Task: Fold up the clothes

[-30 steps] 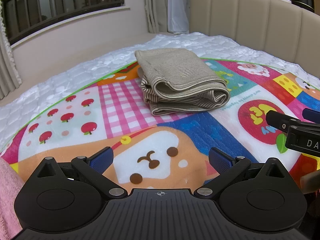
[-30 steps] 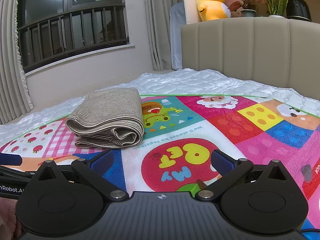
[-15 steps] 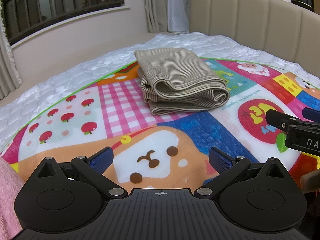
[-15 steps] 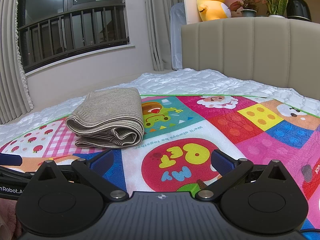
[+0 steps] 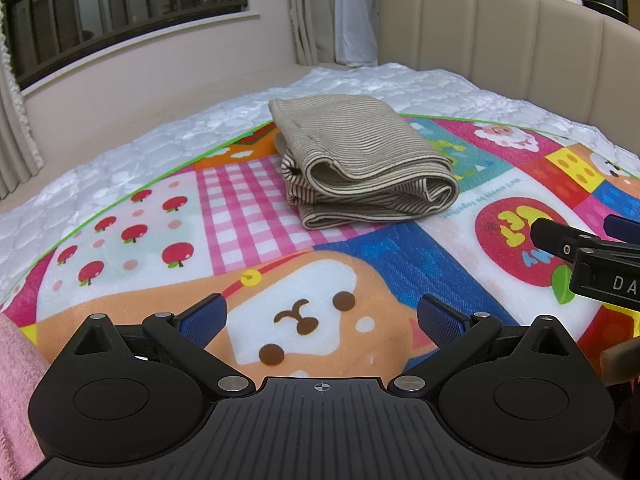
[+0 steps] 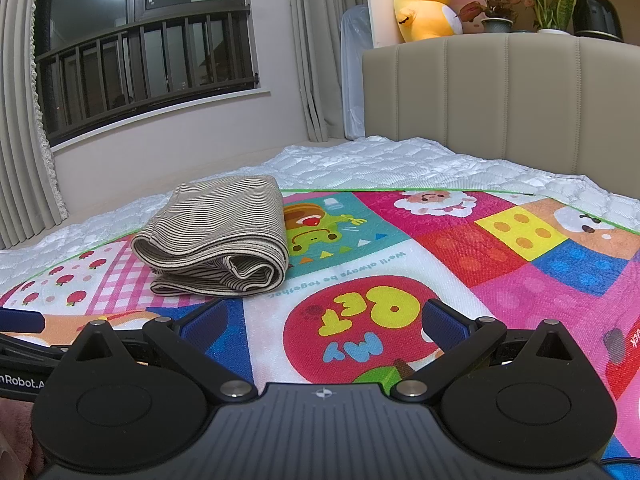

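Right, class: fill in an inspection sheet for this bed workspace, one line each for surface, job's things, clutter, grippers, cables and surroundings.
Surface: colourful cartoon play mat spread over a white quilted mattress.
Job's things: striped beige garment, folded into a bundle, lying on the mat's far part; no gripper touches it.
Clutter: pink cloth at the near left edge.
Grippers: left gripper open, empty, above the mat; right gripper open, empty.
Cables: a thin dark cable at the right wrist view's bottom right corner.
Surroundings: beige padded headboard, yellow plush toy, potted plants, barred window, curtains.
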Motion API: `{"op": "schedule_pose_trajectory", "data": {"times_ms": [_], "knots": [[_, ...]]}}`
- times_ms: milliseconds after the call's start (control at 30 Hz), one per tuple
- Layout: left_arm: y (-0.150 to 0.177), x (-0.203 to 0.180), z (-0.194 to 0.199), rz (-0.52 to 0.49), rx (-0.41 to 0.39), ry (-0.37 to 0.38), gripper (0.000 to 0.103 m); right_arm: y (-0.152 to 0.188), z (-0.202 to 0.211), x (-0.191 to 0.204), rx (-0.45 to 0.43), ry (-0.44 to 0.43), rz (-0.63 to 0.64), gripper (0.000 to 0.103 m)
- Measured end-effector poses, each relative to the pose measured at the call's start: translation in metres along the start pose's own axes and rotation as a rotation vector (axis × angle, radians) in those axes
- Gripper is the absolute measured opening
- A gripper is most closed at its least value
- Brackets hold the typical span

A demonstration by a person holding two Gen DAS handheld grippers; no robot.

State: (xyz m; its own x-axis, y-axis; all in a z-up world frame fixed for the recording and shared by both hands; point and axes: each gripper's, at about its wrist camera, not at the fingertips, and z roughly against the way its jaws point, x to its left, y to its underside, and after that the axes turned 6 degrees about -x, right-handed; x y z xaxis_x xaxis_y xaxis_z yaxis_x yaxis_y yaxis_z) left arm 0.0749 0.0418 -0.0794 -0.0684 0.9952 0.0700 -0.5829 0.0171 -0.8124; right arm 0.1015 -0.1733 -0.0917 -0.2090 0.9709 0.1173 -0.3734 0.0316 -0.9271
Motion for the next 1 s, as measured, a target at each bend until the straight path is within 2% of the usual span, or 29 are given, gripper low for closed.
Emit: {"op": "schedule_pose_trajectory", "data": {"times_ms": [1000], "knots": [[-0.0003,0.0032,-0.0021,0.008,0.006,-0.006,0.103,-0.0003,-0.001,-0.0024,0.005,-0.009,-0.005,0.103]]}}
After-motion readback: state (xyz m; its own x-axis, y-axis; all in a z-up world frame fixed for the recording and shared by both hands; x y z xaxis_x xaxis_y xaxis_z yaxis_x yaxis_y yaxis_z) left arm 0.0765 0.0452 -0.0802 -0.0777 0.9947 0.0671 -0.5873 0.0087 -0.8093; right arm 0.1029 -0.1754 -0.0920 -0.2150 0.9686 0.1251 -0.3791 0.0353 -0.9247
